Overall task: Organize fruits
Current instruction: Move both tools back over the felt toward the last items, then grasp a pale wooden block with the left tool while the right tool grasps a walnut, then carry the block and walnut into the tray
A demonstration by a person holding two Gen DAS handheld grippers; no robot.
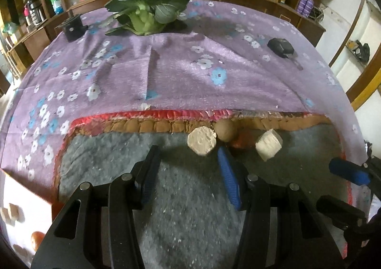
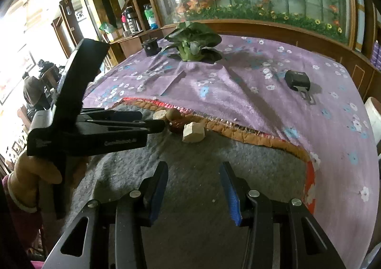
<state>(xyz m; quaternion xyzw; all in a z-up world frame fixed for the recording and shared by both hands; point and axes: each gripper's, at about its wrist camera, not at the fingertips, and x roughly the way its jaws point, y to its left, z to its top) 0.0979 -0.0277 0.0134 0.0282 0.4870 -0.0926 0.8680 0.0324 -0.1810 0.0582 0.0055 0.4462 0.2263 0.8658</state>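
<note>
4 small items cluster at far edge of grey mat (image 1: 185,209), against folded purple cloth (image 1: 190,73): 2 pale chunks (image 1: 202,140), brown round fruit (image 1: 225,129), reddish fruit (image 1: 242,140). Left gripper (image 1: 188,164) wide open, empty, right fingertip near reddish fruit. Right gripper (image 2: 194,179) open, empty, well back. Advice: straddle 1 fruit squarely, avoid nudging neighbours, close gently.
</note>
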